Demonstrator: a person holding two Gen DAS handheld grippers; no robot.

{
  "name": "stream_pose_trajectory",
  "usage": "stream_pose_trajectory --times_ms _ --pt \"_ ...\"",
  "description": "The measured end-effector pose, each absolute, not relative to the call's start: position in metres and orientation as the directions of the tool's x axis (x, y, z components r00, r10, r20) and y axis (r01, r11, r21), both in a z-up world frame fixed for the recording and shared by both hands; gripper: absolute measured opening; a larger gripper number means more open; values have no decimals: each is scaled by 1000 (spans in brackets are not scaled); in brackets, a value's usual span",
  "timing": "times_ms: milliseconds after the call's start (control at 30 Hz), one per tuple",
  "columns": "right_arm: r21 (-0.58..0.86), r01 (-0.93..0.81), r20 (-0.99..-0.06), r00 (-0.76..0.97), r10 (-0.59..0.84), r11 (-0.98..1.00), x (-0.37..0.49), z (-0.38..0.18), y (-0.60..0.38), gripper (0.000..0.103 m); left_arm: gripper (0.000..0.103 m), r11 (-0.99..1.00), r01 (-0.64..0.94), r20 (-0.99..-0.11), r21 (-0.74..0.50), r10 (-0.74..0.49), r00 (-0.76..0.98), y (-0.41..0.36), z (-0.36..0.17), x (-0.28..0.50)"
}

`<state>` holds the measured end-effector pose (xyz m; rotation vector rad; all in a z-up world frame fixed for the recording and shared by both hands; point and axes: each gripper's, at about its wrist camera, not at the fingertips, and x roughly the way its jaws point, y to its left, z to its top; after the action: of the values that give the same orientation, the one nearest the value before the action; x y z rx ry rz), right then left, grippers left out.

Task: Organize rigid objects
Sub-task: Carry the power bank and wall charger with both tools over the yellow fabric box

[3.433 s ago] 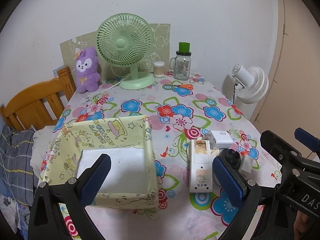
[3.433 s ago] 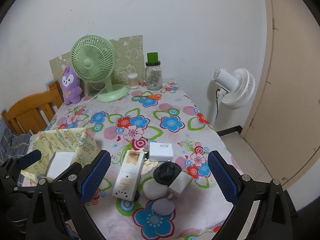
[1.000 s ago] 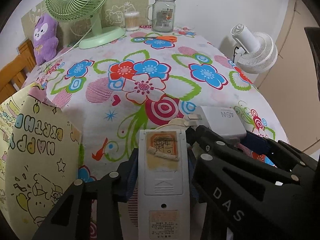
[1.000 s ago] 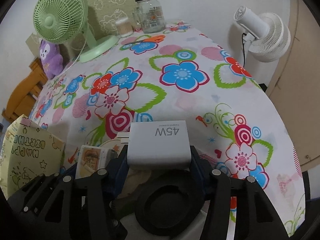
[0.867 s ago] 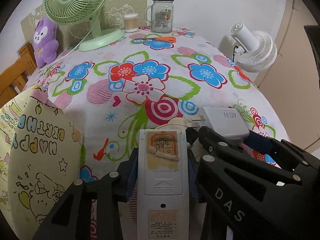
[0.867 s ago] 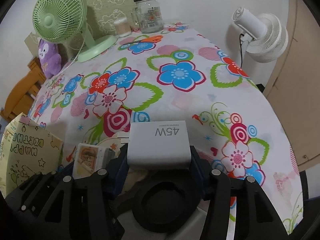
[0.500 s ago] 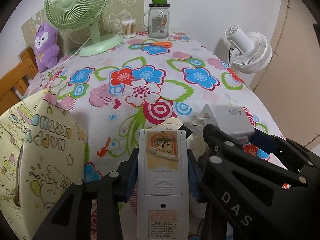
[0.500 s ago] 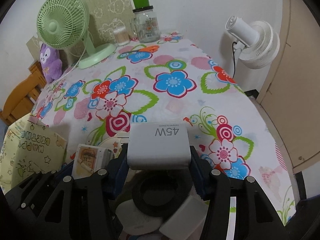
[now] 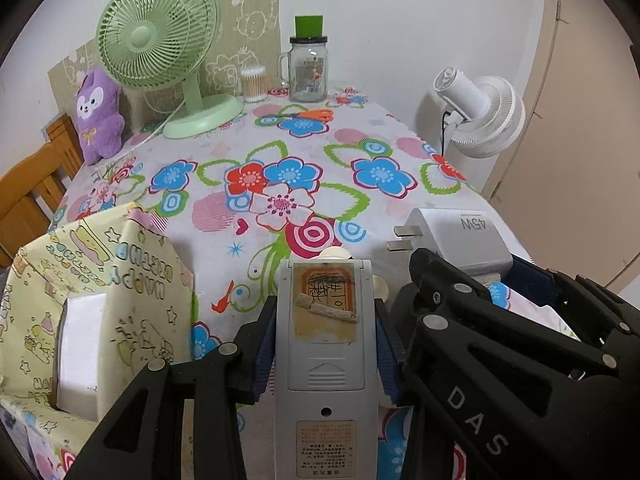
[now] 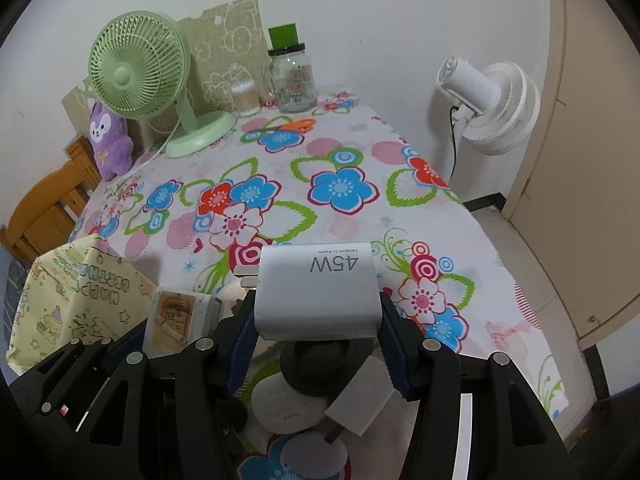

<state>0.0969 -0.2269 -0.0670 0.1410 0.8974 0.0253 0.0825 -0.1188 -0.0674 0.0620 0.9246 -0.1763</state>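
My left gripper (image 9: 325,344) is shut on a grey remote control (image 9: 326,360), held above the flowered table. My right gripper (image 10: 318,320) is shut on a white 45W charger (image 10: 318,292), also lifted; the charger also shows in the left wrist view (image 9: 456,238). The remote's end shows in the right wrist view (image 10: 176,316). A yellow "Happy Birthday" fabric box (image 9: 80,300) with a white block inside (image 9: 78,352) stands at the left. Below the right gripper lie a black round object (image 10: 320,372), a white puck (image 10: 286,404) and a small white adapter (image 10: 360,400).
At the back of the table stand a green desk fan (image 9: 160,48), a purple plush (image 9: 98,116), a cotton-swab pot (image 9: 253,84) and a glass jar with a green lid (image 9: 308,66). Orange scissors (image 9: 316,114) lie near them. A white floor fan (image 9: 480,114) stands off the right edge.
Both grippers, earlier open above the items, closed on the remote and the charger. Over the last second both have risen and drawn back, so more of the table and box shows.
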Motion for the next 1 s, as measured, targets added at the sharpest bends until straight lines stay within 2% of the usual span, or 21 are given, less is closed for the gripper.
stream_pose_trajectory --times_ms 1000 --pt "98 -1 -712 698 71 995 54 5 -190 59 45 982 188 -754 -8 -130 644 -84 -3 41"
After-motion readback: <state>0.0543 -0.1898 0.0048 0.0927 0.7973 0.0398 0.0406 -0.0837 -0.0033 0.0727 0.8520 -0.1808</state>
